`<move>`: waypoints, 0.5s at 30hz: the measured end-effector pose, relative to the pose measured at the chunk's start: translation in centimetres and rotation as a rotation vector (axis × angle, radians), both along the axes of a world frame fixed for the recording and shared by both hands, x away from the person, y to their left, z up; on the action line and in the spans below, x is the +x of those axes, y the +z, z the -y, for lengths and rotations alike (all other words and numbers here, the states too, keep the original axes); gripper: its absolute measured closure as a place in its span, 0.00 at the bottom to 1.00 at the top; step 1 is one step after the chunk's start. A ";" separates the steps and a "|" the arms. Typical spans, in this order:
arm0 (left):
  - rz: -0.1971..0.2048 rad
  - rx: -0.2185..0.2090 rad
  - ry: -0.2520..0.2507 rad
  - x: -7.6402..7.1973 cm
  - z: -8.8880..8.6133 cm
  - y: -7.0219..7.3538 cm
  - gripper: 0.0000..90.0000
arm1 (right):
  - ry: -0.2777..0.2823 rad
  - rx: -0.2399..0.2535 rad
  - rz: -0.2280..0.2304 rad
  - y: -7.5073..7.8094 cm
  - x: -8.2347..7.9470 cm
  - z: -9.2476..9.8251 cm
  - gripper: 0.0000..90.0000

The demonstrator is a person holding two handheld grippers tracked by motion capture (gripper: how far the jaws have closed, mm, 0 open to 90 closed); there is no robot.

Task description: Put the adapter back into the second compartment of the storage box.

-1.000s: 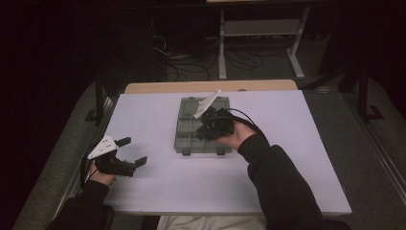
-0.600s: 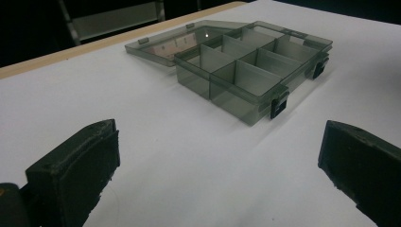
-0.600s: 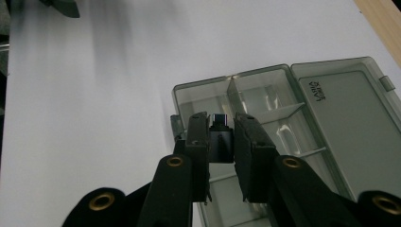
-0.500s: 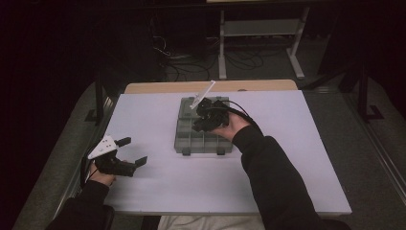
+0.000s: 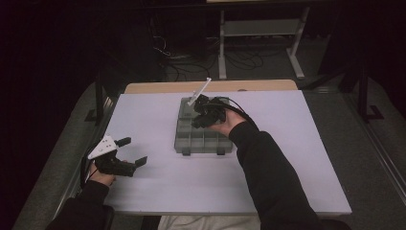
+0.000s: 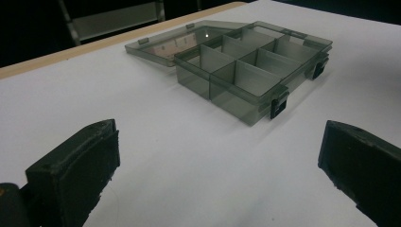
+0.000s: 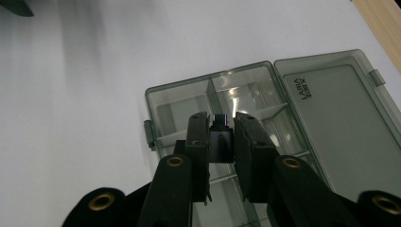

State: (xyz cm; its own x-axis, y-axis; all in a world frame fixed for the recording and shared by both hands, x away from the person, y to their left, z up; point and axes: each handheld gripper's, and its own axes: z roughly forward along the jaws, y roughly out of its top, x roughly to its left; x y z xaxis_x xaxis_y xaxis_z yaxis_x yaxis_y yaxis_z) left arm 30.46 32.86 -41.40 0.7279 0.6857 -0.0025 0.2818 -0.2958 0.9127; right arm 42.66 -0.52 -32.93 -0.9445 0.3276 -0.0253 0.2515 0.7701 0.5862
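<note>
White table [image 5: 287,158]: right gripper [image 7: 221,124] pinching small dark block [image 7: 221,142], left gripper [image 6: 217,156] wide apart.

Landmark: the compartment box [image 5: 203,132], lid open flat on its far side.
Above the box: taken by the right hand-held gripper [image 5: 198,117] and forearm.
Left of the box: bare table [image 5: 143,120] out to the left hand-held gripper [image 5: 135,152], well apart.
Right of the box: bare table.
</note>
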 end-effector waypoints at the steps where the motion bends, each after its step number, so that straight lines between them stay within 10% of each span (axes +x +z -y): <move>1: 0.000 0.000 0.000 0.0 0.0 0.0 0.00 | -0.005 -0.001 -0.003 -0.1 0.2 0.0 0.84; 15: 0.001 0.002 0.003 -0.1 -0.1 0.0 0.00 | -0.038 -0.004 -0.027 -1.9 2.1 0.1 0.83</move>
